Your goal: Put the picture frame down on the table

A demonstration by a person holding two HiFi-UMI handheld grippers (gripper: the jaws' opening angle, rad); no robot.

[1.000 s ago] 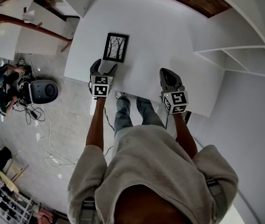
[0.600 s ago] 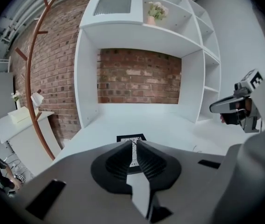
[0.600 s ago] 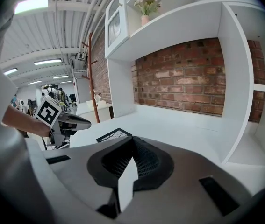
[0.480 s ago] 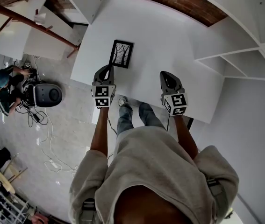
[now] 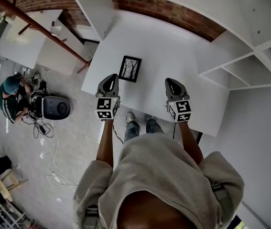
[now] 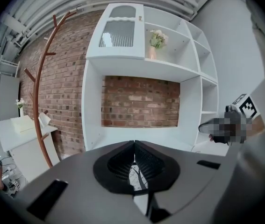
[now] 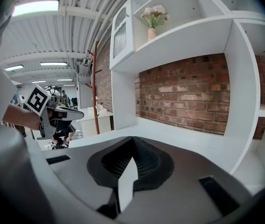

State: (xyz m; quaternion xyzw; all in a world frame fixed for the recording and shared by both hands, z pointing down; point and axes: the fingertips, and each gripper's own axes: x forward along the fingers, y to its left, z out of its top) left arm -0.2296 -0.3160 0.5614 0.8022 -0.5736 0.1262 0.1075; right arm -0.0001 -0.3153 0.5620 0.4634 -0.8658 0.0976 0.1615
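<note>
The black picture frame (image 5: pixel 130 68), holding a print of bare trees, lies flat on the white table (image 5: pixel 173 51) near its left front corner. My left gripper (image 5: pixel 111 77) hovers just short of the frame's near edge, apart from it, jaws shut and empty. In the left gripper view a strip of the picture frame (image 6: pixel 136 175) shows through the slot behind the closed tips of the left gripper (image 6: pixel 133 142). My right gripper (image 5: pixel 171 81) is over the table's front edge, to the right of the frame, also shut with nothing held; the right gripper (image 7: pixel 132 138) shows only bare table ahead.
A white shelf unit (image 5: pixel 240 66) stands at the table's right, against the brick wall (image 5: pixel 173 14). A vase of flowers (image 6: pixel 153 43) sits on an upper shelf. On the floor to the left, a crouching person (image 5: pixel 12 97), a round grey device (image 5: pixel 56 108) and cables. A red-brown coat rack (image 5: pixel 35 25) stands left.
The left gripper has drawn back from the frame's near edge, leaving the frame lying on the table. The right gripper has barely moved. The head view has shifted so that more wall shows.
</note>
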